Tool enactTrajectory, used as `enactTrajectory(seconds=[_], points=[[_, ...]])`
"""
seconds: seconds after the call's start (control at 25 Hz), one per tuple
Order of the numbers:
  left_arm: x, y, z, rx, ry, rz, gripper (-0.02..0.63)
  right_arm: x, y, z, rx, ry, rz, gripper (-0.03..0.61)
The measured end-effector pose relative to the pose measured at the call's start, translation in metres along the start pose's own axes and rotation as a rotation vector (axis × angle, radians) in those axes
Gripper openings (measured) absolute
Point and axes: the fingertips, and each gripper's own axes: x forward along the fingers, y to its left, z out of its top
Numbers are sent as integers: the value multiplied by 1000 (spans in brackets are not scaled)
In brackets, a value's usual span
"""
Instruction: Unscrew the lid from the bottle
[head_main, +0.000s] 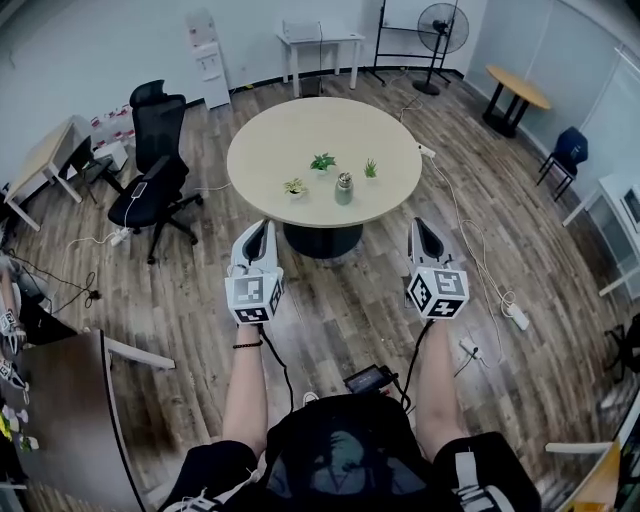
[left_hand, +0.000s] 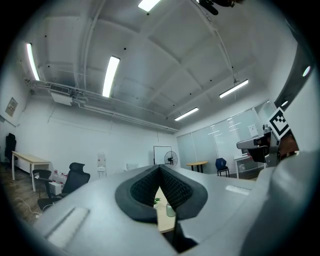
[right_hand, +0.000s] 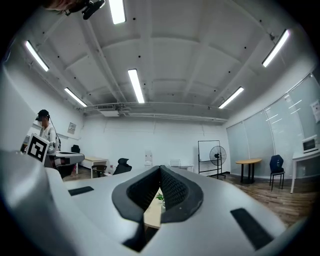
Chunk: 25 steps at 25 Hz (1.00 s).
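You hold the left gripper (head_main: 262, 230) and right gripper (head_main: 420, 226) clamped together, empty. The bottle (head_main: 344, 188) stands on the round table (head_main: 260, 150).

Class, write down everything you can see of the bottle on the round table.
The bottle is small and looks like greyish see-through material. It appears capped; finer detail is too small to tell. It stands upright on the round pale wooden table, toward the near edge, among small potted plants and apart from them. Nothing touches it: the left gripper and the right gripper, both shut and empty, are held short of the table.
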Motion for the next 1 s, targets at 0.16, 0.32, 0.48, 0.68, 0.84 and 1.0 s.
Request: enactTrajectory(seconds=[0.16,0.32,0.48,0.68,0.84,1.0], points=[[19,-4,-14,-33,5,-29,2,-5,-9,-1,-7,-22,-40,3],[41,-15,-22,-45,4,-68,2,11,-25,-2,6,-28,-55,3],[81,-16,-22,-71,-36,-92,2,54,-38,1,12,-67,-32,3],[149,-11,-36,-60,-58,-19,2,133,-71,-11,20,-86,53,3],[205,-10,-46,-6,-34,40,2,198,-105,-29,56,-57,119,3],[255,-14,-53,26,-7,72,2,249,-137,-41,78,-19,177,3]])
